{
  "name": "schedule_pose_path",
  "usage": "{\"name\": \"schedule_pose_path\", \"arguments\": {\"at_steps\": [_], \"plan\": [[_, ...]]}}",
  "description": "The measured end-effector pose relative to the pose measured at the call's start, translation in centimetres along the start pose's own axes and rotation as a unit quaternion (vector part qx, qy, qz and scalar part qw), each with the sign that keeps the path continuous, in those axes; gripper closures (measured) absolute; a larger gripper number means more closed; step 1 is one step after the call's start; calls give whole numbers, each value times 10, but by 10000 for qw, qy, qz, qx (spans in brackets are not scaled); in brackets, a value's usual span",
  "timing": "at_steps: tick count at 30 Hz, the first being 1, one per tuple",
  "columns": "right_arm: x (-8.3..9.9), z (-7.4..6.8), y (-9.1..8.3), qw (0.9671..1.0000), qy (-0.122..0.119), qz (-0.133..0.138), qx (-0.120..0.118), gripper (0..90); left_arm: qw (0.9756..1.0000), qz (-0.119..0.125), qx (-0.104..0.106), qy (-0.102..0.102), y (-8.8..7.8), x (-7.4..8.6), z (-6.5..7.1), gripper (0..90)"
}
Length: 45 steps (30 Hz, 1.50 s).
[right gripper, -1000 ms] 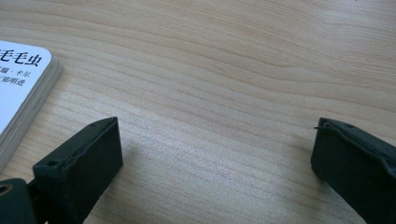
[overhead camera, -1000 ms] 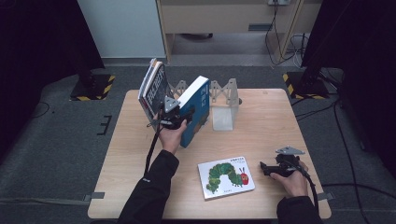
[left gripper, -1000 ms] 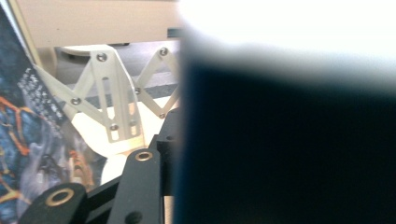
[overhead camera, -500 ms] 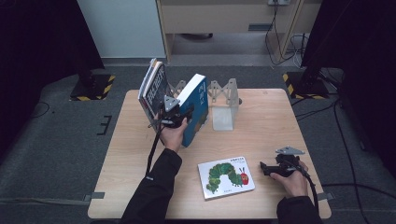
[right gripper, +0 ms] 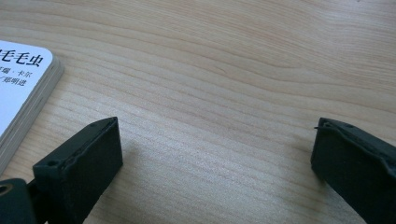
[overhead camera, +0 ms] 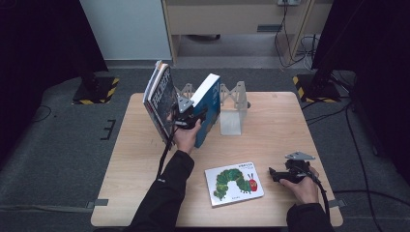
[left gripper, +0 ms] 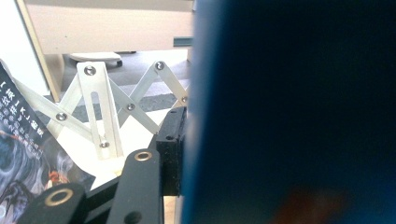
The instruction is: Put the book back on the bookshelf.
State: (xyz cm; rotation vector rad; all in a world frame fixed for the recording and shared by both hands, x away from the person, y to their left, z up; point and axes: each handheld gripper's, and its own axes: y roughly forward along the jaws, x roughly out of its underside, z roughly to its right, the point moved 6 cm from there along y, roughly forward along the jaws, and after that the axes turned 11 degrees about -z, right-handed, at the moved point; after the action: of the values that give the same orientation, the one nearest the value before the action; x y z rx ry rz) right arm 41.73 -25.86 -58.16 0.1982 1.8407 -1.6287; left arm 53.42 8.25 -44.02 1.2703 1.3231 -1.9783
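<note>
A blue book [overhead camera: 208, 108] stands tilted on the table against a folding metal rack [overhead camera: 232, 101]. My left gripper [overhead camera: 191, 118] is shut on its lower edge, and its jaws have just been opening a little with the book still between them. In the left gripper view the blue book [left gripper: 289, 112] covers the right side, with one black finger [left gripper: 170, 144] against it. A dark-covered book [overhead camera: 162, 99] leans to the left of the rack. My right gripper [overhead camera: 273, 174] rests open on the table, with nothing between its jaws [right gripper: 215, 158].
A white picture book with a green caterpillar [overhead camera: 234, 183] lies flat near the front edge, just left of the right gripper; its corner [right gripper: 18, 79] also shows in the right gripper view. The wooden table [overhead camera: 270, 125] is bare at the right and front left.
</note>
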Motion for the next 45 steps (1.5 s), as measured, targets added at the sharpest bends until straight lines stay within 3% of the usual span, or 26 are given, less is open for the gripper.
{"name": "schedule_pose_path", "arguments": {"at_steps": [9, 23, 32, 36, 45], "plan": [[0, 0, 0, 10000, -2, -2, -3, 24, 9998, 117, 187, -4, -17, 22, -4, 564], [0, -1, 0, 10000, 12, -21, -22, 24, 9994, 29, -291, -179, -10, 16, -4, 595], [-1, -2, 1, 10000, -6, -7, -23, 24, 9992, -48, -300, -278, 1, 9, -3, 595], [-1, -2, 1, 10000, -10, -7, -26, 24, 9991, -47, -354, -226, 4, 8, -1, 593], [-1, -2, 1, 10000, -40, -3, -37, 24, 9998, 167, 118, 25, -2, 21, 4, 540]]}}
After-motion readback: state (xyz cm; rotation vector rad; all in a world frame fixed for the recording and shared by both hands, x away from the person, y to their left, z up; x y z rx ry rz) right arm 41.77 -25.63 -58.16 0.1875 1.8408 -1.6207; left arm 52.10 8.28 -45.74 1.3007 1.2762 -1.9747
